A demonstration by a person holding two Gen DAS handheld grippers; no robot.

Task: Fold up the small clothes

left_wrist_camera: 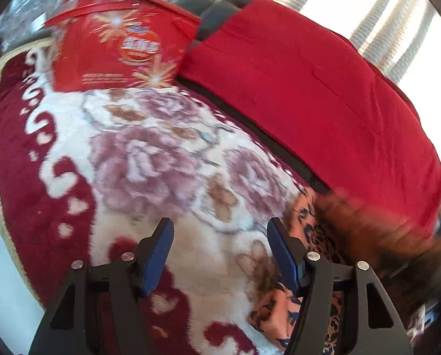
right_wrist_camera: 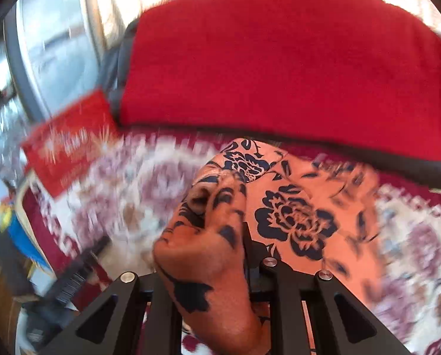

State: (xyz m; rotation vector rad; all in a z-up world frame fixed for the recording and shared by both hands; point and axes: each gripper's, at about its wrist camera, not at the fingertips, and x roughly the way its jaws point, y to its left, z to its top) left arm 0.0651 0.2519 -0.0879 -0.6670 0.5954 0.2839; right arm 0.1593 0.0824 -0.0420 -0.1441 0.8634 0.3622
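- Your right gripper [right_wrist_camera: 220,248] is clenched on a bunched fold of the orange cotton garment with dark blue flowers [right_wrist_camera: 297,216]; the rest trails ahead of the jaws onto the plush red-and-cream floral blanket [right_wrist_camera: 125,195].
- Your left gripper [left_wrist_camera: 220,248] stands released, nothing between the pads, the garment just beside its right jaw.
- Bring that free edge between the left jaws before you spread it.

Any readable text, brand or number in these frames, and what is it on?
"KING": my best reading of the blurred white letters in the round emblem on the red box.
Smaller print lines lower on the box: too blurred to read.
Same box in the right wrist view: print smeared, unreadable.
No other text.
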